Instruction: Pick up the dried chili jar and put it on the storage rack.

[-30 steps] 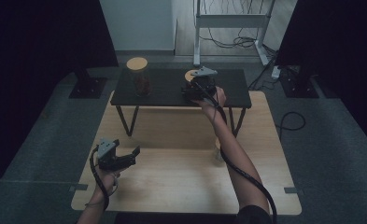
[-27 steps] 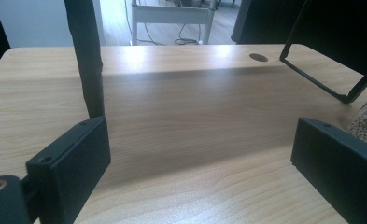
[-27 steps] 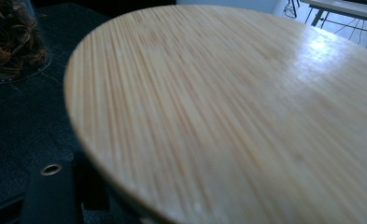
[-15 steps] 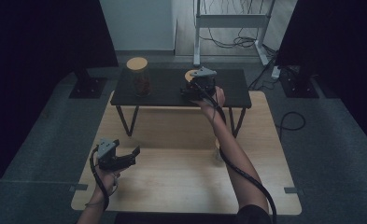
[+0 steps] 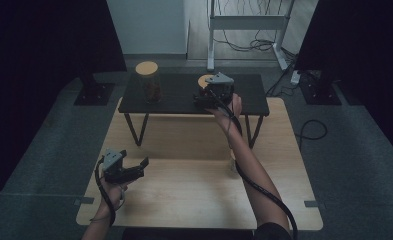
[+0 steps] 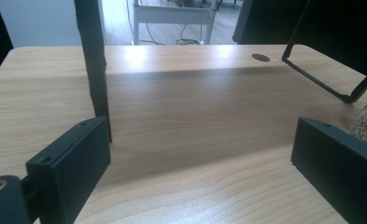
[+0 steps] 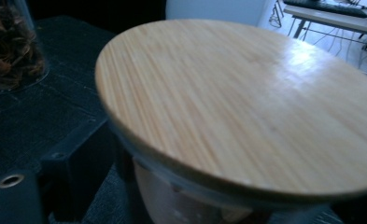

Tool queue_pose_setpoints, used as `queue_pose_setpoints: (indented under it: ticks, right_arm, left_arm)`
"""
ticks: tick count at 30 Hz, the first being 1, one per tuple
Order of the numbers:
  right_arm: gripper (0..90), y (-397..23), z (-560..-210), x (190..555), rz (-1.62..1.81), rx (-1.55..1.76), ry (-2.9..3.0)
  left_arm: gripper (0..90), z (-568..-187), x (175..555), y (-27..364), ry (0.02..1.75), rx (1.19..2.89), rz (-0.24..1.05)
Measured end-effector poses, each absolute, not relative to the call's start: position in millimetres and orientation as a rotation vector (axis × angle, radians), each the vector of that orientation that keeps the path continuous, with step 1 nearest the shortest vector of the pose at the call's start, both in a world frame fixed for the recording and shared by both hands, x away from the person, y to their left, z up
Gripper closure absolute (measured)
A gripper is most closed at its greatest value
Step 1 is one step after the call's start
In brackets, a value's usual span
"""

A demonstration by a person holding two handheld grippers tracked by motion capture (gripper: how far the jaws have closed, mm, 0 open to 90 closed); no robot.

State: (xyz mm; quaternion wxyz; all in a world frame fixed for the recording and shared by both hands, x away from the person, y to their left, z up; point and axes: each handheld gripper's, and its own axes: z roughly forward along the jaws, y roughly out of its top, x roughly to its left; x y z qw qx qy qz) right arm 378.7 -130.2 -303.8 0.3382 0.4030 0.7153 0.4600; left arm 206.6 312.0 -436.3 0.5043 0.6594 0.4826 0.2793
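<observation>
Your right gripper (image 5: 210, 93) has a glass jar with a round, smooth bamboo lid (image 7: 246, 102) between its jaws; they've just been opening, and whether the pads touch the glass you can't tell. It stands on a matte black shelf (image 5: 179, 95) with thin metal legs. Beyond the left jaw is a second jar (image 7: 10, 44) of dried brown bits. Your left gripper (image 5: 126, 170) hovers over the pale woodgrain counter (image 6: 186, 121), jaws spread, nothing between. Grey floor, dark curtains around.
</observation>
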Motion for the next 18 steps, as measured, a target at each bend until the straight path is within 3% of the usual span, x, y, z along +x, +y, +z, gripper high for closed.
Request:
queue_pose_setpoints:
  ticks: [18]
  right_arm:
    - [3.8,-134.9,-305.0,350.6,1.251,1.141,1.767]
  left_arm:
    - [4.4,-432.6,202.6,309.7,1.141,1.588,0.681]
